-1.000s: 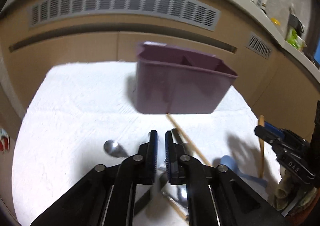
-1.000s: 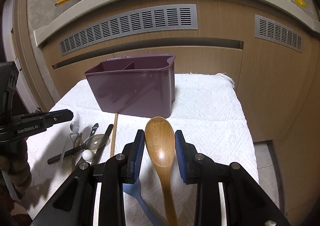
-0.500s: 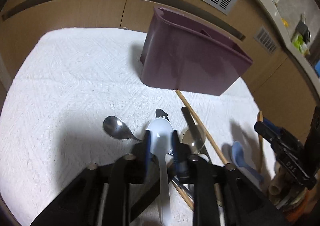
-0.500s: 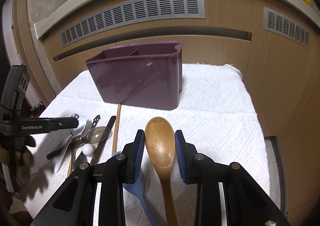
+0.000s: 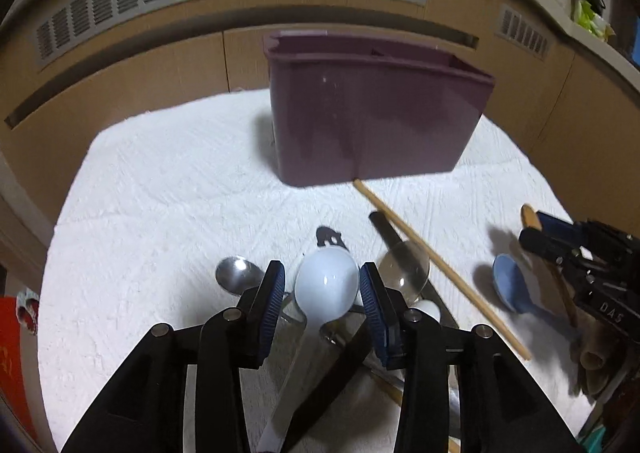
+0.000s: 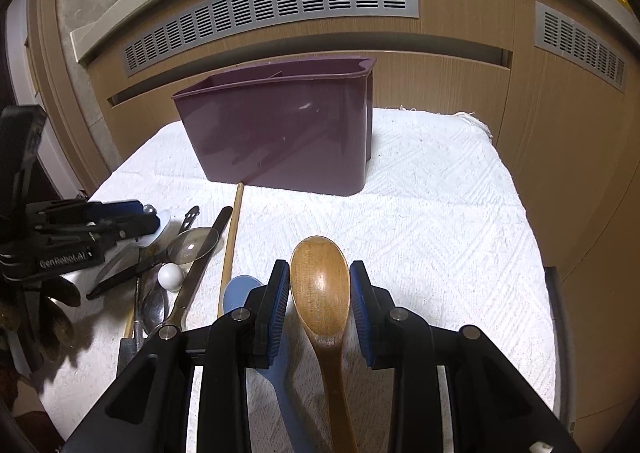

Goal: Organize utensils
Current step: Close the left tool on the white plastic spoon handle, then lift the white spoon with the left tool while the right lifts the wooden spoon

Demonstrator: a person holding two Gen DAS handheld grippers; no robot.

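Observation:
A purple divided utensil holder [image 5: 372, 109] [image 6: 280, 133] stands upright at the back of the white cloth. My left gripper [image 5: 322, 289] is shut on a white spoon [image 5: 326, 285], its bowl between the pads, held above a pile of utensils. My right gripper [image 6: 319, 293] is shut on a wooden spoon [image 6: 320, 285], bowl forward, above the cloth. A blue spoon [image 6: 240, 293] [image 5: 510, 285] lies under the right gripper's left finger.
The pile left of centre holds metal spoons [image 6: 192, 245], a long wooden chopstick [image 5: 436, 265] [image 6: 230, 249], a black-handled knife [image 6: 200, 273] and a small white ball end [image 6: 171, 276]. The white cloth [image 6: 440, 233] ends at wooden cabinet fronts [image 6: 440, 65] with grey vents.
My left gripper dropped to the pile, closed on the white spoon and now holds it raised. My right gripper keeps the wooden spoon and has hardly moved.

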